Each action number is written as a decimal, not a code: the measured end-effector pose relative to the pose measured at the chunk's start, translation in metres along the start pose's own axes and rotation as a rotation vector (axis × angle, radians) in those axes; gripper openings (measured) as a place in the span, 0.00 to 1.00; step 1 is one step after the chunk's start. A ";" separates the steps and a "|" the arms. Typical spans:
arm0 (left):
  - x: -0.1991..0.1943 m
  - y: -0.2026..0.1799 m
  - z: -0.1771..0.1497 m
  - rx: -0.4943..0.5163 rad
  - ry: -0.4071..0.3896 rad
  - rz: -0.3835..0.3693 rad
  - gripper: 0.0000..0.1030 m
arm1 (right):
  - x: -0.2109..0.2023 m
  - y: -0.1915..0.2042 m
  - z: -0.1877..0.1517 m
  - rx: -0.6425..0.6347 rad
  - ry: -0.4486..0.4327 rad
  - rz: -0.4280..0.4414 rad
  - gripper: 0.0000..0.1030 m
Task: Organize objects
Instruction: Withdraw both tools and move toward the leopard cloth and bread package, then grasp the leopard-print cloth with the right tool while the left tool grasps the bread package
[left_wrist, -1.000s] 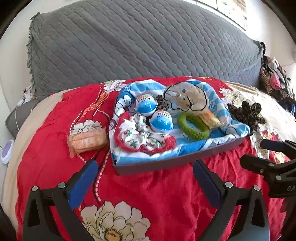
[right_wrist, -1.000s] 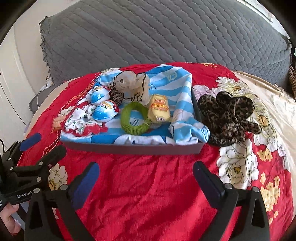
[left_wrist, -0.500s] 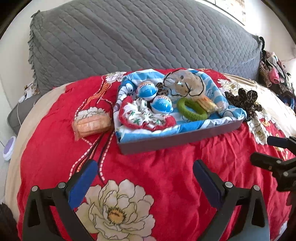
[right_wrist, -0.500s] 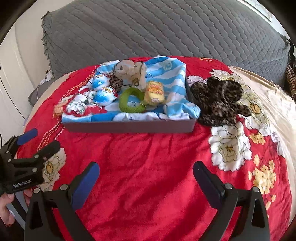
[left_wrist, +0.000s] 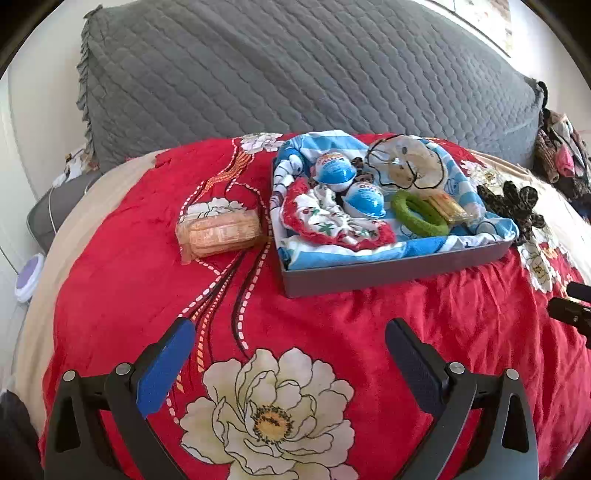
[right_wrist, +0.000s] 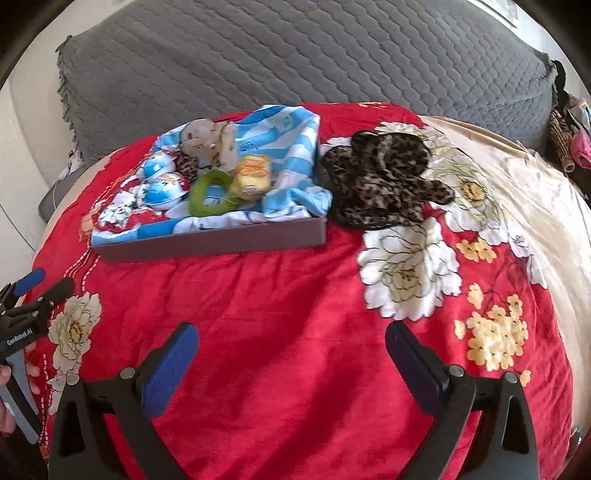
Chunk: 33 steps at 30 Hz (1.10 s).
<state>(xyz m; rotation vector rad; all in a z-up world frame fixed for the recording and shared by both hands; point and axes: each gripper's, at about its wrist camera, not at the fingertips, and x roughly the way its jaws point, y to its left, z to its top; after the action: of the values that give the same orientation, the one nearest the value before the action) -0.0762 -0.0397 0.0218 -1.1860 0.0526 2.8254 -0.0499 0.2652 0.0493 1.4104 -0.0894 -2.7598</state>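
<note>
A grey tray (left_wrist: 391, 271) lined with a blue striped cloth (left_wrist: 424, 245) sits on the red floral blanket (left_wrist: 314, 321). It holds two blue-and-white eggs (left_wrist: 364, 199), a green ring (left_wrist: 419, 214), a yellow packet (right_wrist: 253, 173), a red-edged cloth (left_wrist: 325, 221) and a beige bag (left_wrist: 410, 166). A wrapped biscuit pack (left_wrist: 218, 232) lies left of the tray. A leopard-print fabric piece (right_wrist: 384, 184) lies right of it. My left gripper (left_wrist: 290, 336) and right gripper (right_wrist: 291, 339) are both open, empty, and back from the tray.
A large grey quilted pillow (left_wrist: 295, 74) stands behind the tray. Clothes (left_wrist: 561, 155) are piled at the far right. A purple-and-white disc (left_wrist: 27, 277) lies off the bed's left edge. A cable (left_wrist: 51, 218) runs by a grey cushion at left.
Both grippers have pulled back from the tray, which now looks smaller and farther. The left view has shifted left and the right view has shifted right. Both stay open and empty.
</note>
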 end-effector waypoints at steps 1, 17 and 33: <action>0.001 0.002 0.001 -0.003 -0.006 0.007 1.00 | 0.000 -0.004 0.000 0.008 0.000 -0.003 0.99; 0.041 0.047 0.042 -0.053 -0.028 0.058 1.00 | 0.012 -0.066 0.056 0.085 -0.060 -0.075 0.99; 0.092 0.062 0.080 -0.035 -0.043 0.089 1.00 | 0.058 -0.080 0.103 0.082 -0.057 -0.085 0.99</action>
<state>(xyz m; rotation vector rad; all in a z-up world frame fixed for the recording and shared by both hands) -0.2027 -0.0911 0.0117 -1.1572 0.0542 2.9395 -0.1680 0.3442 0.0571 1.3854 -0.1500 -2.8980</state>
